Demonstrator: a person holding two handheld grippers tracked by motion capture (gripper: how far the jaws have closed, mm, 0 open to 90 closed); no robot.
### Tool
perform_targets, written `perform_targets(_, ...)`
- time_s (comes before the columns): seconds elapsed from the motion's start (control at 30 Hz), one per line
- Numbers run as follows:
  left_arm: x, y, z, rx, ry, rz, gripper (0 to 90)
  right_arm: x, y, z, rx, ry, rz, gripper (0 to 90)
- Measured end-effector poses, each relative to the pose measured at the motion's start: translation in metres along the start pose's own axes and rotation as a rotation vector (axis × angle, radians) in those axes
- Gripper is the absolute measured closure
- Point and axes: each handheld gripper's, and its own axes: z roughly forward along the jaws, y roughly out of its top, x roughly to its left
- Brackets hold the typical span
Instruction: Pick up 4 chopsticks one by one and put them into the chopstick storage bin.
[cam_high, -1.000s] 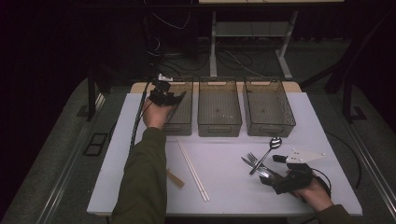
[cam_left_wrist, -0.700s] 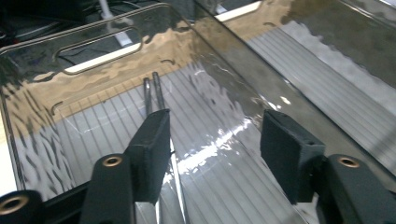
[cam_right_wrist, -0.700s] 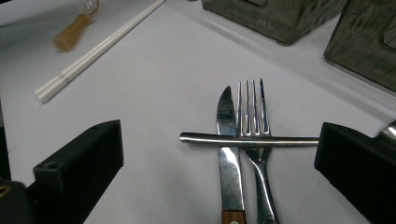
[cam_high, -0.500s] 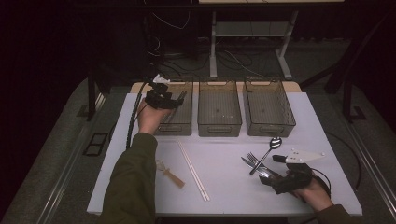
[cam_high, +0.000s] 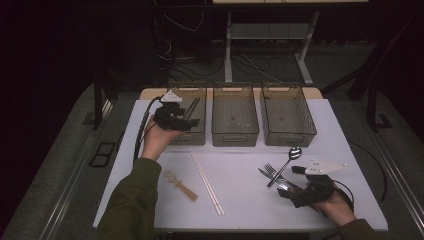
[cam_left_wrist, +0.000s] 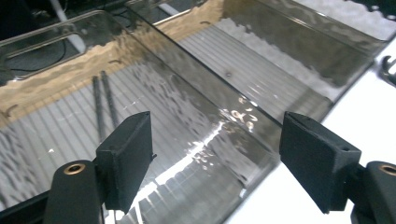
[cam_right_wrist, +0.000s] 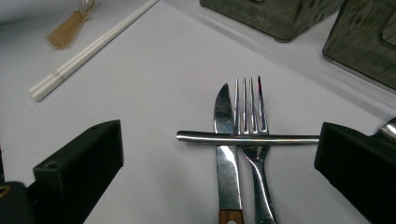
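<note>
While the high view shows the left gripper (cam_high: 176, 116) held over the near end of the left bin (cam_high: 196, 134), where two dark chopsticks (cam_high: 192, 107) lie, the right gripper (cam_high: 298, 191) rests on the white desk (cam_high: 240, 210) just beside a knife (cam_high: 266, 174), a fork (cam_high: 271, 169) and a spoon (cam_high: 289, 157). As the left gripper view looks into that bin (cam_left_wrist: 219, 84), the dark chopsticks (cam_left_wrist: 103, 105) lie on its floor and the jaws, which have just been opening, stand wide with nothing between them. Seen from the right gripper view, the jaws are also released, and the spoon handle (cam_right_wrist: 247, 138) lies across the knife (cam_right_wrist: 225, 140) and fork (cam_right_wrist: 252, 135), with white chopsticks (cam_right_wrist: 88, 51) farther off.
</note>
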Motion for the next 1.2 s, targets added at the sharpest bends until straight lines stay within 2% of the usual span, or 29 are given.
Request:
perform_targets(0.33, -0.022, -0.016, -0.004, 0.001, -0.034, 0.028, 22.0, 0.0, 0.0, 0.0, 0.001, 0.0, 0.001, 1.4)
perform_targets(0.5, -0.029, -0.029, -0.005, -0.005, -0.048, 0.009, 21.1, 0.0, 0.0, 0.0, 0.001, 0.0, 0.002, 1.4)
perform_targets(0.7, -0.034, -0.044, -0.008, -0.007, -0.071, 0.01, 18.5, 0.0, -0.001, 0.0, 0.001, -0.001, 0.003, 1.4)
perform_targets(0.87, -0.04, -0.055, -0.016, -0.022, -0.091, 0.012, 16.9, 0.0, 0.0, 0.0, 0.001, -0.001, 0.005, 1.4)
perform_targets(1.0, -0.047, -0.062, -0.025, -0.026, -0.097, 0.019, 17.8, 0.001, -0.001, -0.001, -0.001, -0.001, 0.008, 1.4)
perform_targets(1.2, -0.053, -0.073, -0.036, -0.023, -0.095, 0.029, 24.6, 0.001, -0.001, -0.001, -0.002, -0.003, 0.005, 1.4)
